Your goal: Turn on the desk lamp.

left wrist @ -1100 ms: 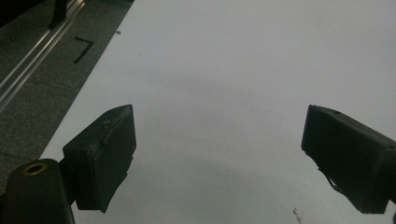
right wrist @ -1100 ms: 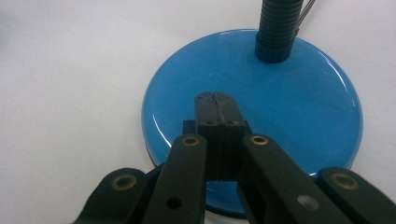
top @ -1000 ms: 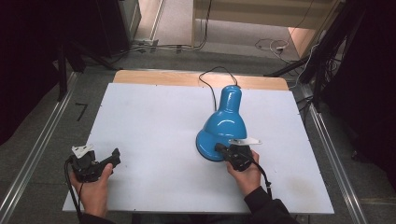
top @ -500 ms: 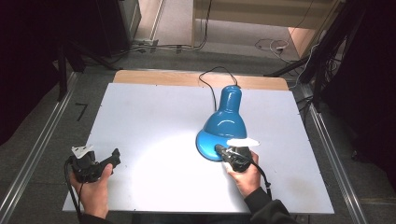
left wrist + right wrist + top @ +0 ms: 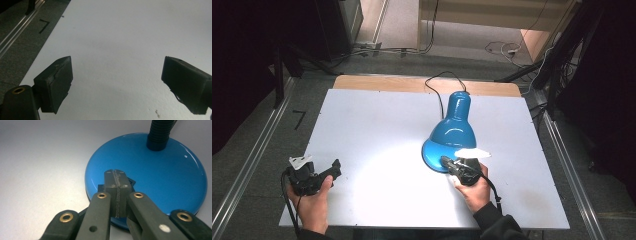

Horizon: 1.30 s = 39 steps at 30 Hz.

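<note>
Blue desk lamp (image 5: pixel 453 134) right of centre in the high view, on the white table (image 5: pixel 372 130), shade hanging over the round base (image 5: pixel 160 170), black cord trailing toward the upper edge. Right gripper (image 5: pixel 451 165) at the base's lower rim, jaws pressed flat together (nothing between them), tips resting on a small black switch (image 5: pixel 130 181) on the base. Left gripper (image 5: pixel 334 168) in the lower left of the frame, spread wide over bare tabletop, holding nothing, well apart from the lamp.
</note>
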Available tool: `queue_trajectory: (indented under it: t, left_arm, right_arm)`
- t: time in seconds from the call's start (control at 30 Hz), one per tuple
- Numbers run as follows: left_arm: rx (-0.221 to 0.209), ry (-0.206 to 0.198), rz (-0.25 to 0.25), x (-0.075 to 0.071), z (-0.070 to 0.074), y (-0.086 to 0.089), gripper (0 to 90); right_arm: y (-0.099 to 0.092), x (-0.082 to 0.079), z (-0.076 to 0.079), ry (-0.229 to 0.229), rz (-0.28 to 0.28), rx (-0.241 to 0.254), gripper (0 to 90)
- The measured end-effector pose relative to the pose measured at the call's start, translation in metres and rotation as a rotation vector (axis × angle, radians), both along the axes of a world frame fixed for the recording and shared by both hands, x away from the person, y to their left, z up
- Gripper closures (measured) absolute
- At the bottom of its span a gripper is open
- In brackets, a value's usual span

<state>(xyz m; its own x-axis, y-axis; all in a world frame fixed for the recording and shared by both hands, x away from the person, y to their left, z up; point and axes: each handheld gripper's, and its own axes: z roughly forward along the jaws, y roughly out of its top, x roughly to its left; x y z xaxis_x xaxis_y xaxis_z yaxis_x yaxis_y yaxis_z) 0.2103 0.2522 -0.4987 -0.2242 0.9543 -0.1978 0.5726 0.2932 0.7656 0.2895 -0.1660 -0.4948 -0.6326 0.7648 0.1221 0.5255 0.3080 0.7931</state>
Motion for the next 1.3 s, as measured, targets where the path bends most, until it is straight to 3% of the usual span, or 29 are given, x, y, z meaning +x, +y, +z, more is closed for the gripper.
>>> queue_trajectory:
  t: [0.97, 1.13, 1.3]
  left_arm:
    - [0.002, 0.002, -0.003, 0.0, -0.001, -0.001, 11.3]
    - [0.003, 0.005, -0.004, 0.001, -0.001, -0.001, 11.3]
    - [0.004, 0.004, -0.003, 0.001, -0.001, -0.002, 11.3]
  right_arm:
    - [-0.038, -0.008, 0.021, -0.019, -0.034, 0.052, 87.2]
    - [-0.043, -0.007, 0.023, -0.009, -0.039, 0.069, 77.4]
    - [-0.052, -0.005, 0.024, -0.007, -0.052, 0.08, 60.8]
